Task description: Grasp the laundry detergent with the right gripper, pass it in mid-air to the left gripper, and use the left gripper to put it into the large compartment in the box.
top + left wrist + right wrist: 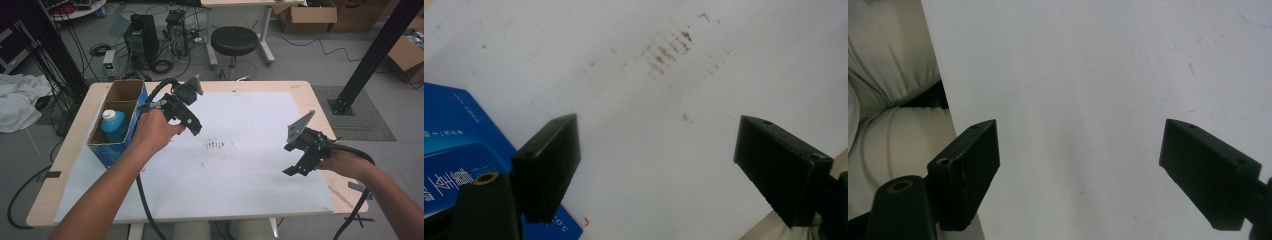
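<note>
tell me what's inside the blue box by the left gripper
The blue box has two compartments. The nearer one holds a blue bottle with a white cap, upright. The farther one looks empty, though its floor is partly hidden by the walls.

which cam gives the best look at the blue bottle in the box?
High view: the blue bottle stands upright with its white cap in the near compartment of the blue box. Left gripper view catches just the box's blue printed side; right gripper view faces white tabletop.

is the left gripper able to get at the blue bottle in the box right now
Probably yes: the left gripper is open beside the blue box, and the blue bottle stands uncovered in its near compartment, white cap up, reachable from above.
</note>
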The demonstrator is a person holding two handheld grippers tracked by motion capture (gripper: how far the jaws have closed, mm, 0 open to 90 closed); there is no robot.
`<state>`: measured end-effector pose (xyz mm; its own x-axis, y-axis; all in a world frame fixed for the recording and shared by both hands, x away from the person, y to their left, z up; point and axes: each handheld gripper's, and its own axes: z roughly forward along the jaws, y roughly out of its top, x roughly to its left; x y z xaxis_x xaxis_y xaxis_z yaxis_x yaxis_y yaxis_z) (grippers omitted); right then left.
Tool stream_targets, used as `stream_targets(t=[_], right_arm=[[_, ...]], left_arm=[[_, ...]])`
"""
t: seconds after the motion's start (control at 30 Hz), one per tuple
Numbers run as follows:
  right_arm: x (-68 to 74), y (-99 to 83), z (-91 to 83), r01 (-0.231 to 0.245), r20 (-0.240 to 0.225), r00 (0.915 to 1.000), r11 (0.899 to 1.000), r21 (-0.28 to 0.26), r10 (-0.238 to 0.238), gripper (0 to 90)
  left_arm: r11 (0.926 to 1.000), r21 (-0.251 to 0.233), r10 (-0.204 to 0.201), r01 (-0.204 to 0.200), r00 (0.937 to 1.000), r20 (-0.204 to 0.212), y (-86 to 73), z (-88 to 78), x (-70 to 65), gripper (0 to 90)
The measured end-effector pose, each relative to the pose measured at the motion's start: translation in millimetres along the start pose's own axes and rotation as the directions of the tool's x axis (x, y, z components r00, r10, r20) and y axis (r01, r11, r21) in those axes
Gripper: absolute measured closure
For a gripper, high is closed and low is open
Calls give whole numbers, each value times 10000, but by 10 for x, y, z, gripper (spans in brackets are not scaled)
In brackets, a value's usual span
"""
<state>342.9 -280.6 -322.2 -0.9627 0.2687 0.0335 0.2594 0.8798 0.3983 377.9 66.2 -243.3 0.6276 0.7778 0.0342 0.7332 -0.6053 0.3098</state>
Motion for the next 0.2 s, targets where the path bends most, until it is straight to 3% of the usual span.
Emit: stream_targets(t=[0.2], right_arm=[[18, 8, 13, 32, -7, 10000, 10000, 2, -32, 161]], left_arm=[[9999, -82, -124, 125, 9999, 47, -38, 14, 36, 196]])
